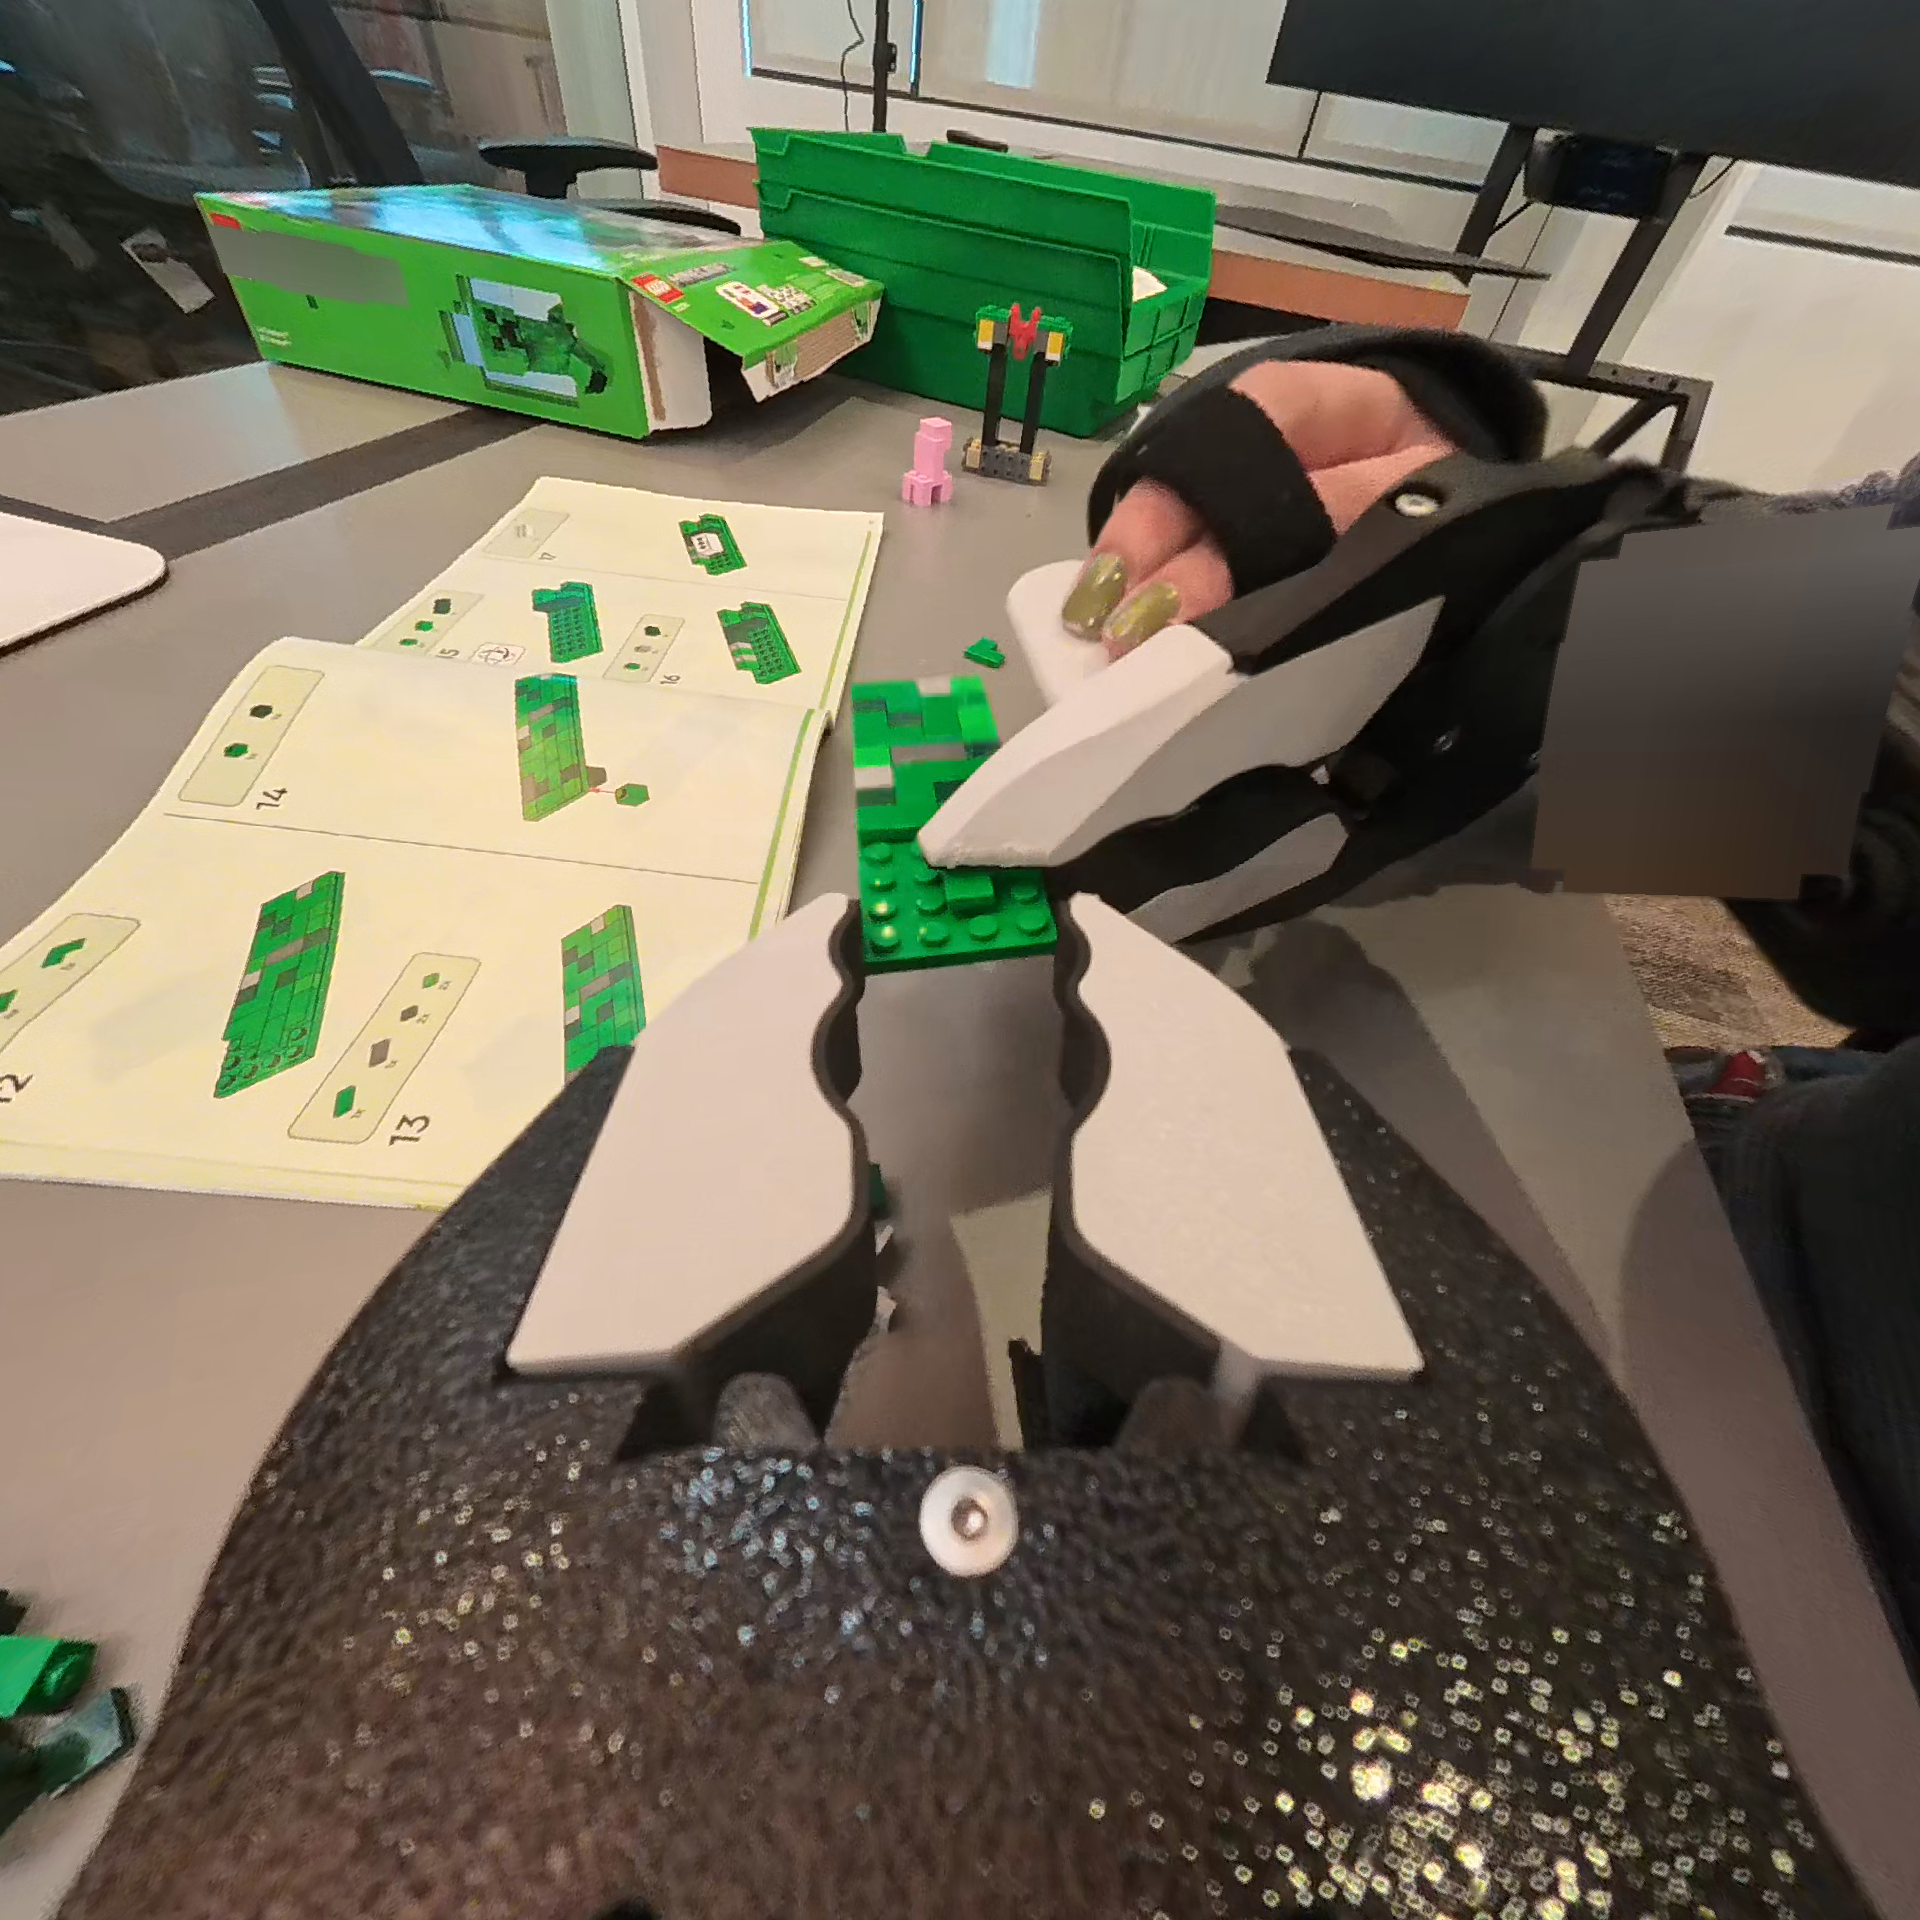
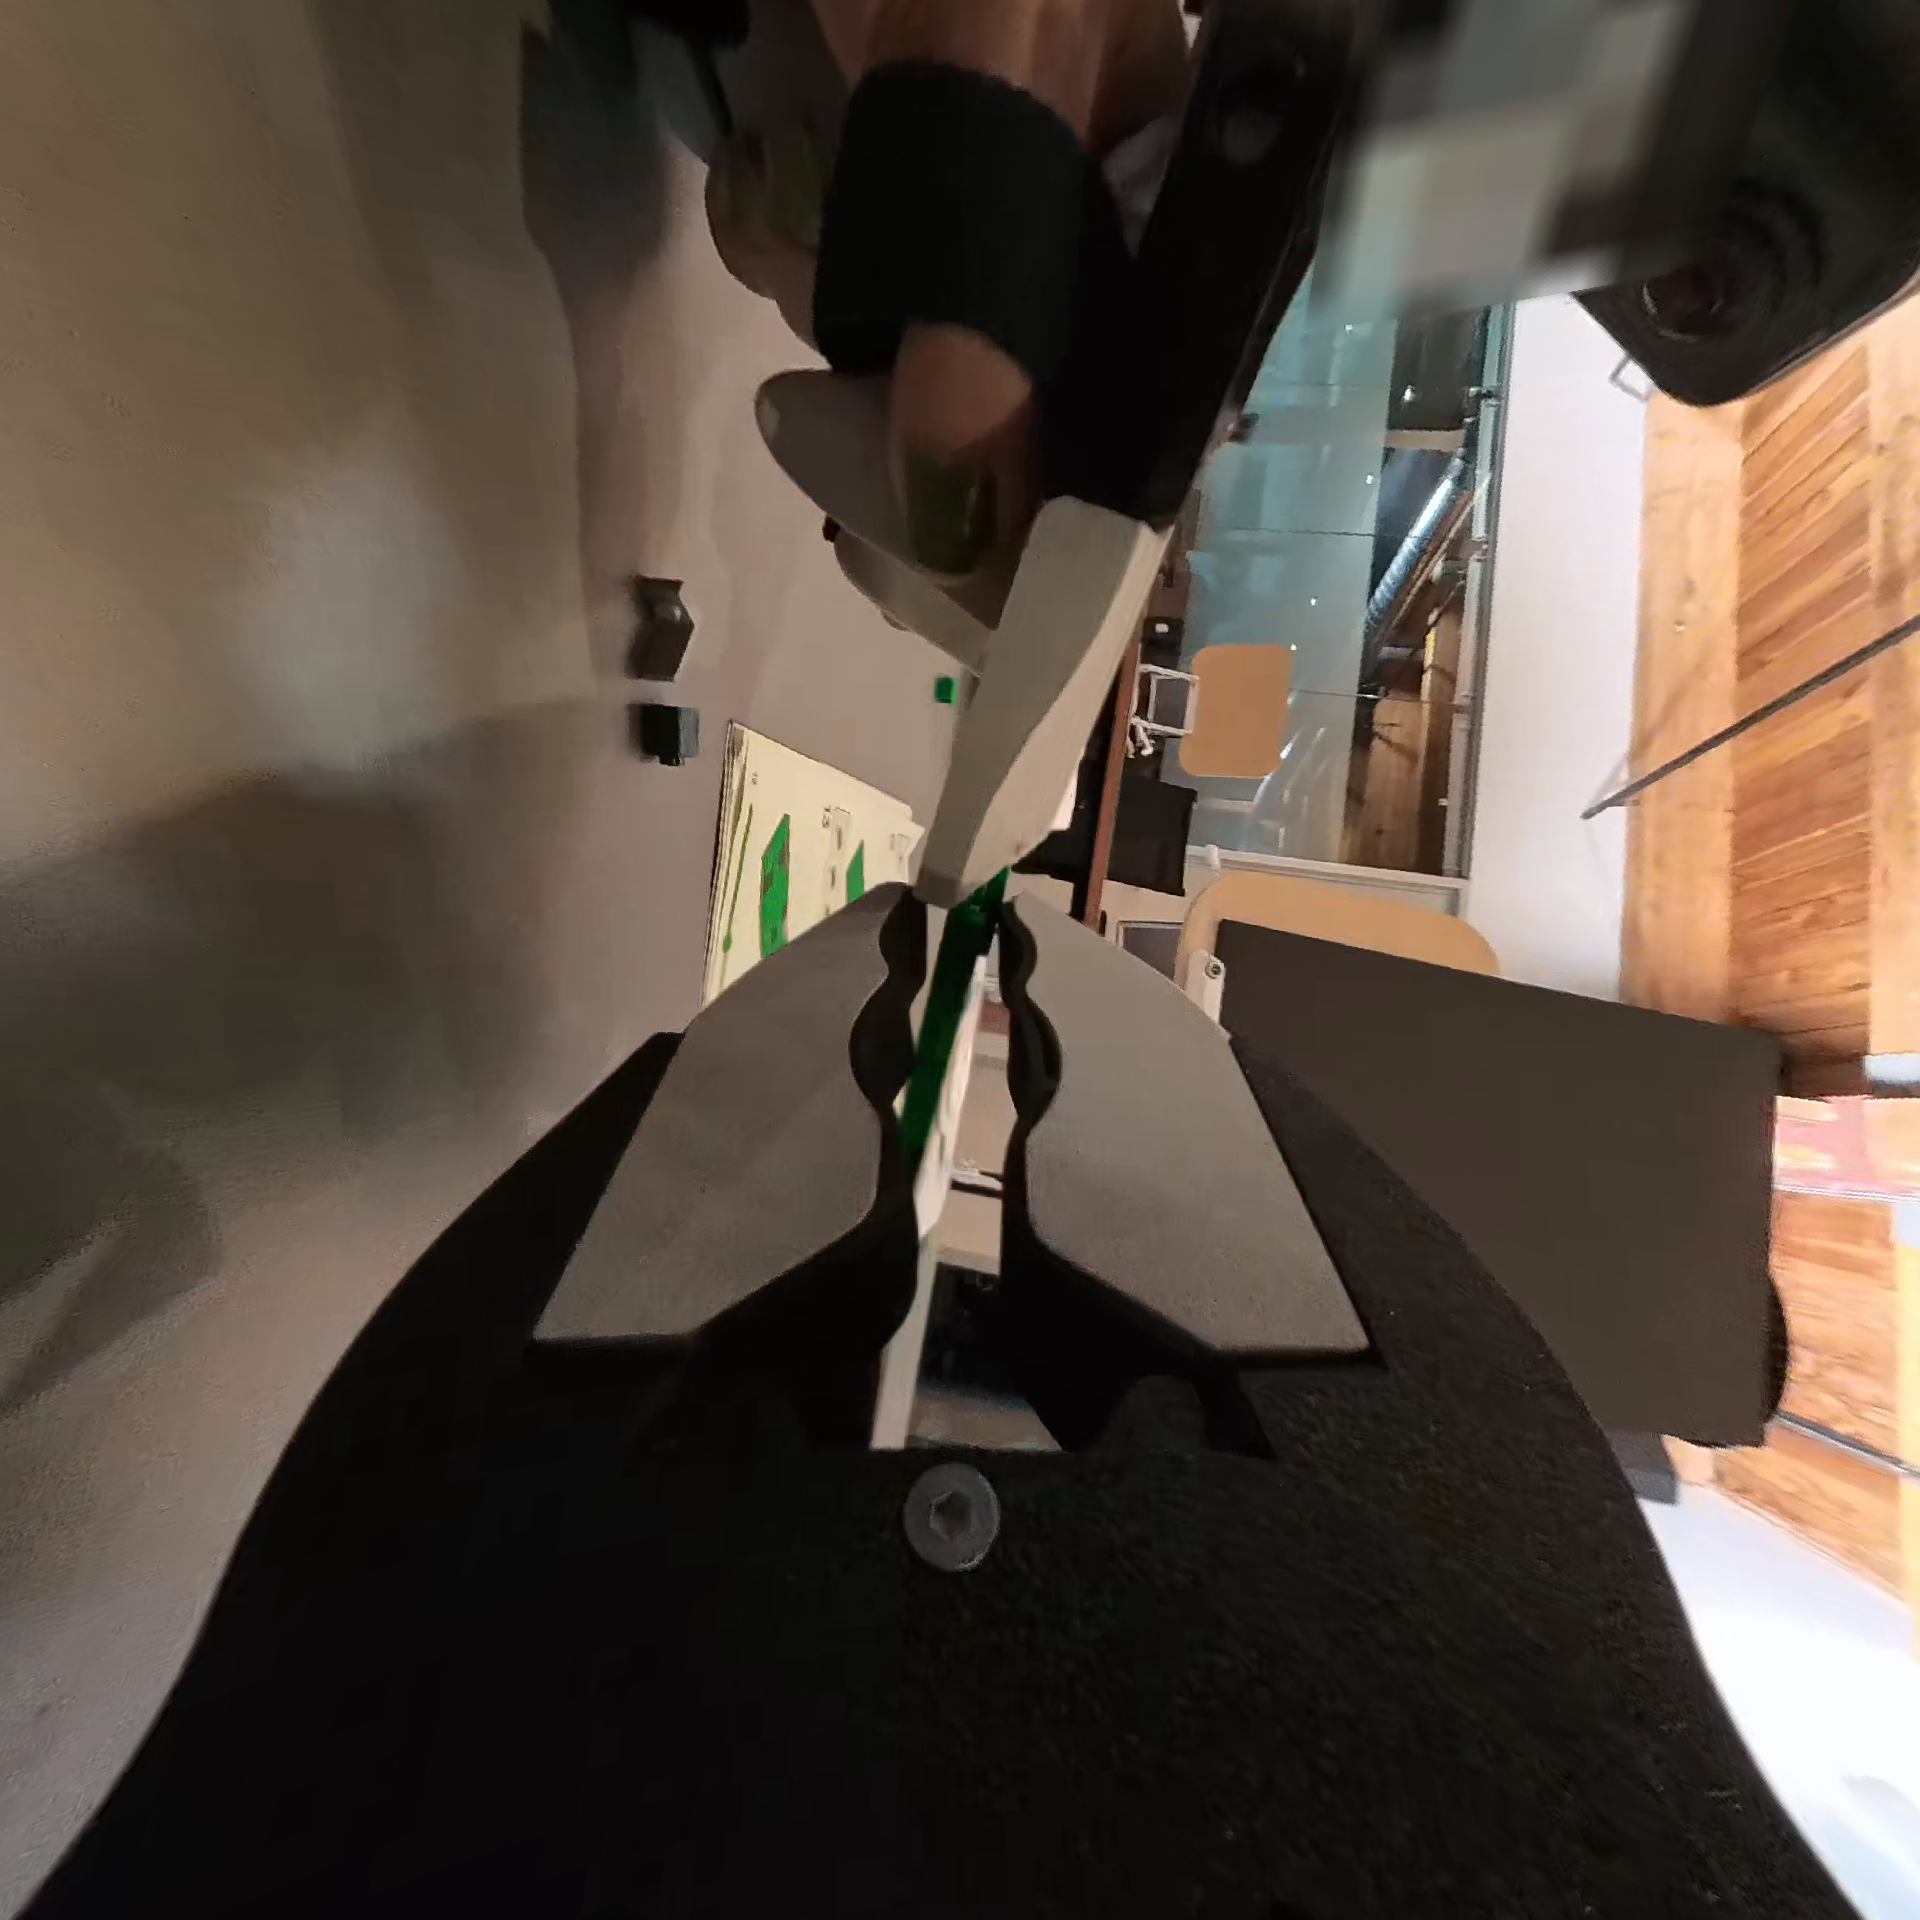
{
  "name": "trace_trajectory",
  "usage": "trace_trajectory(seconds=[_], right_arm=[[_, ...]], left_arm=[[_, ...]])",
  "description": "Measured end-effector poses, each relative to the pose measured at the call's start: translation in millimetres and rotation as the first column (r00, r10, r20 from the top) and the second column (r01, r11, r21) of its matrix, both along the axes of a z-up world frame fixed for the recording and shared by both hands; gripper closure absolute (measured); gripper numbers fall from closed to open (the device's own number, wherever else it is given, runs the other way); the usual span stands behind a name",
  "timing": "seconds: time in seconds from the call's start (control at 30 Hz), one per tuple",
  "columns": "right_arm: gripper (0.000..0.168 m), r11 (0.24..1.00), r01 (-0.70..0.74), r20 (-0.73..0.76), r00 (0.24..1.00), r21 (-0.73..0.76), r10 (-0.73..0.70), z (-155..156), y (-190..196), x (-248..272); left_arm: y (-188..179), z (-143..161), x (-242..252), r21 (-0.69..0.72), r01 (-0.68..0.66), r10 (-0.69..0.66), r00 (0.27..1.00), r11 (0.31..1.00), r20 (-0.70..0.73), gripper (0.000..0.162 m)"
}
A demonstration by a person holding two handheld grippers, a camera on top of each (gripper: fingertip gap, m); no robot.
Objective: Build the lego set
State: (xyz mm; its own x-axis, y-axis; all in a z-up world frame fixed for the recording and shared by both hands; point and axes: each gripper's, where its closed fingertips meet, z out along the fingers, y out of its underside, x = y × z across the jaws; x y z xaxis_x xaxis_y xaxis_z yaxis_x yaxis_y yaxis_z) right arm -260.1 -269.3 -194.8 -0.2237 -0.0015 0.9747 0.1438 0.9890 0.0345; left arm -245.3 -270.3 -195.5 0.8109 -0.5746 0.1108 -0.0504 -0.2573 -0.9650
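A long green lego plate, partly tiled in greens and greys, lies lengthwise in the middle of the grey table. My left gripper is shut on its near, studded end, one finger on each long side. My right gripper comes in from the right and closes across the plate's thickness, its upper fingertip beside a small green brick on the studs. In the right wrist view the plate shows edge-on between my right gripper's nearly closed fingers. A left gripper finger reaches down to it.
An open instruction booklet lies left of the plate. Behind stand the green lego box, green bins, a pink figure and a small black tower. Loose pieces lie near the plate and at the bottom left.
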Motion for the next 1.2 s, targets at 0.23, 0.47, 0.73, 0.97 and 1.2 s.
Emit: trace_trajectory(seconds=[0.23, 0.47, 0.73, 0.97, 1.2], right_arm=[[0.159, 0.996, -0.007, -0.038, 0.999, 0.091, 0.01, 3, -1, 2], [0.16, 0.994, -0.03, -0.028, 0.999, 0.105, 0.033, 5, -2, 4], [0.123, 0.99, 0.061, -0.078, 0.994, -0.127, -0.071, 11, 14, 13], [0.137, 0.823, 0.307, -0.047, 0.927, -0.478, -0.373, 12, 96, 78], [0.142, 0.116, 0.543, 0.477, 0.805, -0.831, -0.354, -45, 161, 143]], left_arm=[[-1, 2, 2, 0.0, 0.013, -0.013, 1.0, 1.0, 0.025, 0.128], [-2, 3, 3, 0.003, 0.02, -0.02, 0.999, 1.0, 0.034, 0.128], [-1, 4, 2, 0.049, 0.001, 0.0, 1.0, 0.999, -0.021, 0.128], [-5, 3, 10, 0.064, 0.058, -0.053, 0.996, 0.996, -0.065, 0.128], [-15, -8, 32, 0.068, 0.19, -0.173, 0.965, 0.979, -0.199, 0.128]])
